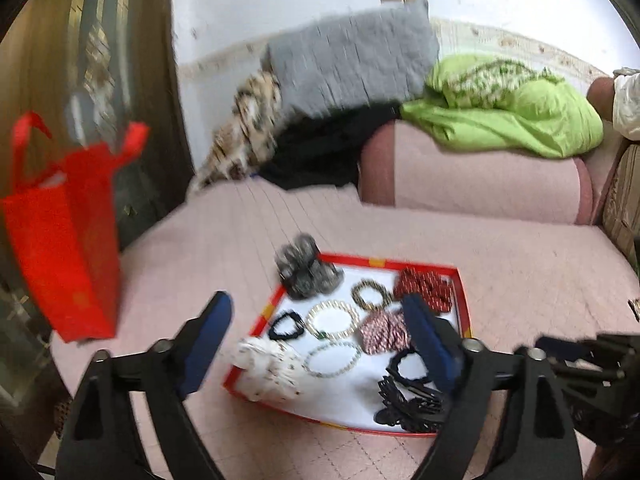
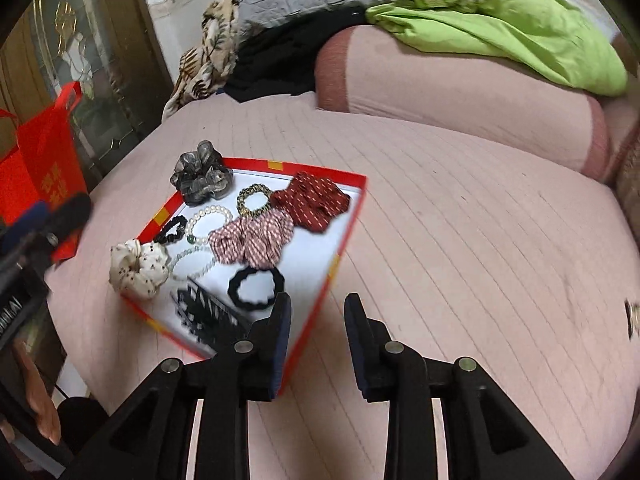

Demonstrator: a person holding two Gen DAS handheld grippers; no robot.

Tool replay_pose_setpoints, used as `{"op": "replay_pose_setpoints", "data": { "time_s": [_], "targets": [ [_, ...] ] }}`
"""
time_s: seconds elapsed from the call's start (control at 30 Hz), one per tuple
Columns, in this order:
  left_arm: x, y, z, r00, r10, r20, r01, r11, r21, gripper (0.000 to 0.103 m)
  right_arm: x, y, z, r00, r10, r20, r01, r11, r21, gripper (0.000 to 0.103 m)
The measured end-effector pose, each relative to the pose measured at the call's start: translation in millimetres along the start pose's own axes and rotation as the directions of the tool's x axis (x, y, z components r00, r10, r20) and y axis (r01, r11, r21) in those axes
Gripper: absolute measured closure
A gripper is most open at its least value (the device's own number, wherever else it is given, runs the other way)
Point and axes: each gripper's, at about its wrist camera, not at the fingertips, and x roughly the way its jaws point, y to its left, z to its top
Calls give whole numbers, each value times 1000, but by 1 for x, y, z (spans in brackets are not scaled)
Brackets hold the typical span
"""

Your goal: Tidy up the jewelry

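A red-rimmed tray [image 1: 464, 304] [image 2: 352, 216] with a white floor lies on the pink quilted bed. In it are a grey scrunchie [image 1: 308, 272] [image 2: 202, 178], a pearl bracelet [image 1: 332, 318], a dark red scrunchie [image 1: 424, 288] [image 2: 310, 200], a pink checked scrunchie [image 2: 252, 240], a cream scrunchie [image 1: 268, 368] [image 2: 138, 268], a black hair tie [image 2: 256, 288] and a black hair clip [image 1: 408, 404]. My left gripper [image 1: 318, 312] hovers above the tray, open wide and empty. My right gripper [image 2: 318, 300] is open over the tray's near right corner, holding nothing.
A red gift bag [image 1: 64, 248] [image 2: 40, 168] stands at the bed's left edge by a wooden door. A pink bolster [image 1: 472, 176], green bedding [image 1: 512, 112] and a grey pillow [image 1: 352, 60] lie at the back. A small shiny item [image 2: 632, 316] sits at the far right.
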Motion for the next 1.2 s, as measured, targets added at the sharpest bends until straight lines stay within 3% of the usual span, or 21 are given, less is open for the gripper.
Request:
{"op": "replay_pose_setpoints", "data": {
  "time_s": [0.13,0.23,0.33,0.43,0.5,0.77,1.0,1.2],
  "targets": [
    [-33,2,5,997,30,78,-27,999,-32,3,-23,-6,-17,1000,-21,16,21,1000,22,71],
    [-53,3,6,993,33,111,-26,998,-57,0,-41,-9,-30,999,-41,35,39,998,45,64],
    [-69,1,6,993,48,110,-44,998,-37,0,-59,-13,-41,996,-64,60,61,997,57,60],
    [-82,-5,1,985,108,136,-109,994,0,0,-71,-13,-49,994,-76,83,71,995,66,52],
    [-91,-9,-2,983,104,153,-108,994,17,0,-77,-12,-53,993,-81,90,75,995,71,46],
    [-93,-25,-16,1000,-23,-1,23,1000,20,0,-93,-14,-70,986,-121,111,112,990,83,38],
    [-87,-41,-38,987,-99,-129,103,994,26,0,-97,-20,-84,981,-168,100,159,983,96,37],
    [-77,-34,-45,974,-110,-199,106,994,-28,0,-99,-23,-88,977,-187,101,177,979,98,35]
  ]
}}
